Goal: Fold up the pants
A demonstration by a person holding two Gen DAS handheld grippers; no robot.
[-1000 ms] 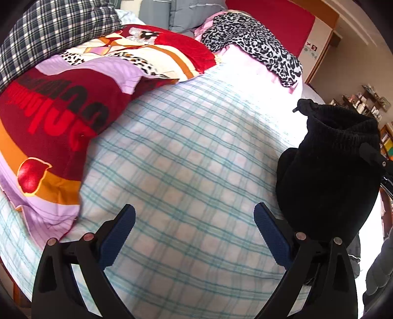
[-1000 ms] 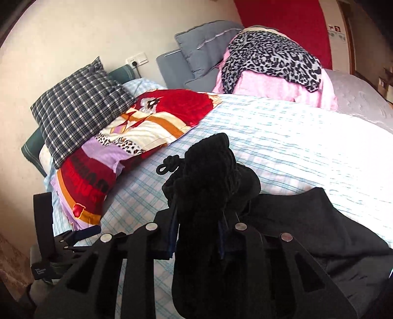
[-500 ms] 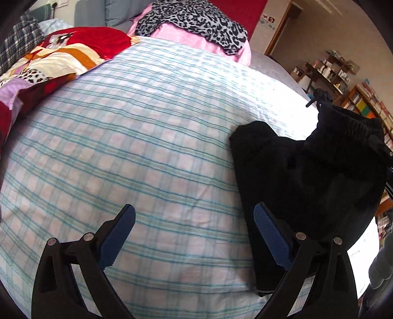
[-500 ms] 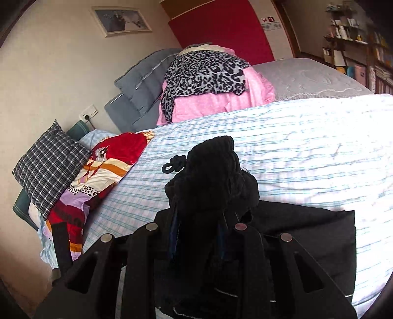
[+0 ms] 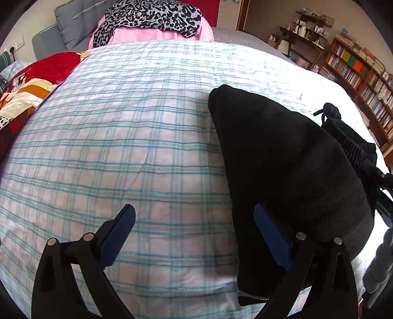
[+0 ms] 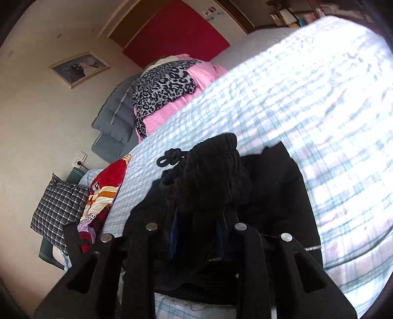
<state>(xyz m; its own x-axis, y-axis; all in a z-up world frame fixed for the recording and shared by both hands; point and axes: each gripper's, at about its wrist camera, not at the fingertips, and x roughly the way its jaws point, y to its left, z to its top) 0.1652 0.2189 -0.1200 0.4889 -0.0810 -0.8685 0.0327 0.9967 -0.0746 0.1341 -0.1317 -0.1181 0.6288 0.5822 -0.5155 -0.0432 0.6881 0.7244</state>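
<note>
- Left wrist view, far left: a red and orange patterned quilt (image 5: 36,81) lies bunched along the edge of the bed, touching the checked sheet (image 5: 127,147).
- Upper left: a grey cushion (image 5: 73,19) leans at the head of the bed; beside it a leopard-print garment (image 5: 149,14) rests on top of a pink cloth (image 5: 137,34).
- Centre: the checked sheet is bare between the quilt and the garment.
- Left gripper (image 5: 194,228): jaws stand wide apart, nothing between them. One blue pad hovers over bare sheet; the other overlaps the near edge of the black pants (image 5: 282,171) in the picture. Contact cannot be confirmed.
- Right of centre: the black pants lie on the sheet, one rounded folded corner pointing toward the head of the bed. The ribbed waistband and knotted drawstring (image 5: 329,110) are lifted at the far right.
- Far right: a bookshelf (image 5: 363,71) stands against the wall, well apart from the bed.
- Right wrist view, left: a plaid pillow (image 6: 59,208) sits beside the quilt; a framed picture (image 6: 78,67) hangs on the wall above.
- Right gripper (image 6: 196,240): jaws nearly closed, clamped on the bunched waistband of the pants. The raised fabric blocks the view of the pads and of the sheet directly ahead.
- Right: the rest of the pants spreads on the sheet below the gripper.
</note>
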